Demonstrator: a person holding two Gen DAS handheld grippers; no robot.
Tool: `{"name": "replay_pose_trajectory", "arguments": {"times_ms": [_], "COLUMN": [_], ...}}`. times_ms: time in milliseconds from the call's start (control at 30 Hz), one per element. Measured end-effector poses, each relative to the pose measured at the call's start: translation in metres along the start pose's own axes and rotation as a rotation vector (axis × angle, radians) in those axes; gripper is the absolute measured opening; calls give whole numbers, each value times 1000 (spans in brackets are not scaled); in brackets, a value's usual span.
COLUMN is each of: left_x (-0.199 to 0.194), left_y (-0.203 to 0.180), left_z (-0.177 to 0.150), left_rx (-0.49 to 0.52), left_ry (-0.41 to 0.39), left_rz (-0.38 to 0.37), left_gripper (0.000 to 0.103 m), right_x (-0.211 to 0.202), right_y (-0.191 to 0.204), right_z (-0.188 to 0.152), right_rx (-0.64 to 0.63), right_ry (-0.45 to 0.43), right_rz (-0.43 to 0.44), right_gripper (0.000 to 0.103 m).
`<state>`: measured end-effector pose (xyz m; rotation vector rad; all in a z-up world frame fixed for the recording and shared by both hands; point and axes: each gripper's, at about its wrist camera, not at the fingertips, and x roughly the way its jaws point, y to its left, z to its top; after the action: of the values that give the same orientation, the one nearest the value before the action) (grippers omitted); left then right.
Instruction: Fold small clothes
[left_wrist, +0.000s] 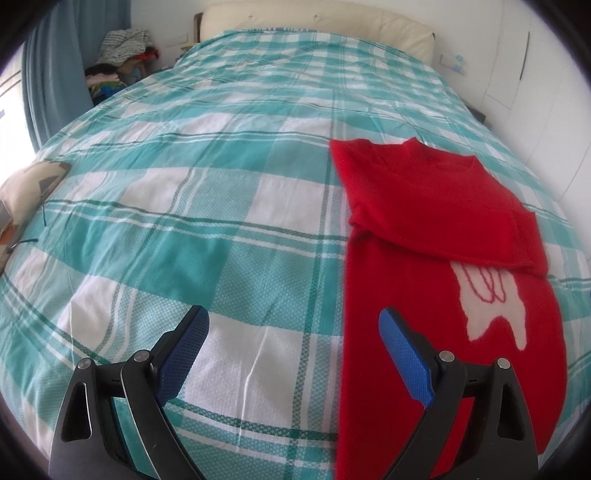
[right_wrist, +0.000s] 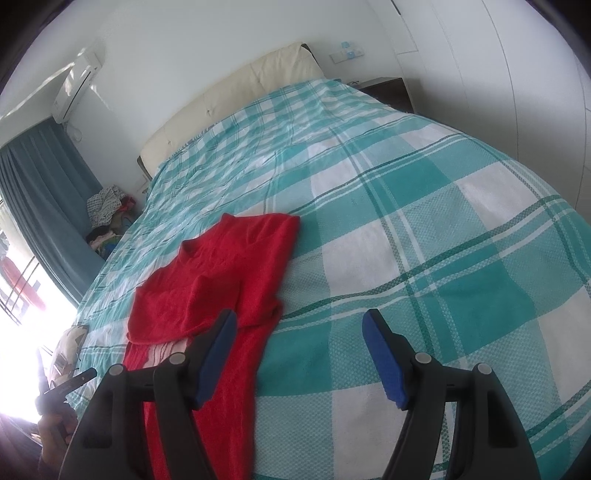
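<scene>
A small red knitted sweater with a white figure on its front lies flat on the teal and white checked bedspread, its sleeves folded across the chest. In the right wrist view the sweater lies left of centre. My left gripper is open and empty, above the sweater's left edge near its hem. My right gripper is open and empty, above the sweater's right edge. The left gripper's handle and the hand that holds it show at the lower left of the right wrist view.
A cream padded headboard stands at the far end of the bed. A heap of clothes lies beside the bed near a blue curtain. A patterned cushion lies at the bed's left edge. A dark nightstand stands by the wall.
</scene>
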<state>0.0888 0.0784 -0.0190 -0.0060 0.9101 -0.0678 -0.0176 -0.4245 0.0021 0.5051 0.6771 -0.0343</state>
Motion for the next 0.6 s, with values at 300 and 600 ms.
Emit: {"name": "replay_pose_trajectory", "arguments": {"times_ms": [300,600], "left_x": [6,7], "left_y": [-3,0], "left_z": [0,-1], "left_rx": [3,-8], "left_ry": [16,16], "left_rz": [17,23], "left_gripper": [94,94], "right_x": [4,6], "right_y": [2,7], "right_z": [-1,-2], "right_rx": [-2,-23], "right_ry": [15,23], "right_rz": [16,13], "right_gripper": [70,70]}}
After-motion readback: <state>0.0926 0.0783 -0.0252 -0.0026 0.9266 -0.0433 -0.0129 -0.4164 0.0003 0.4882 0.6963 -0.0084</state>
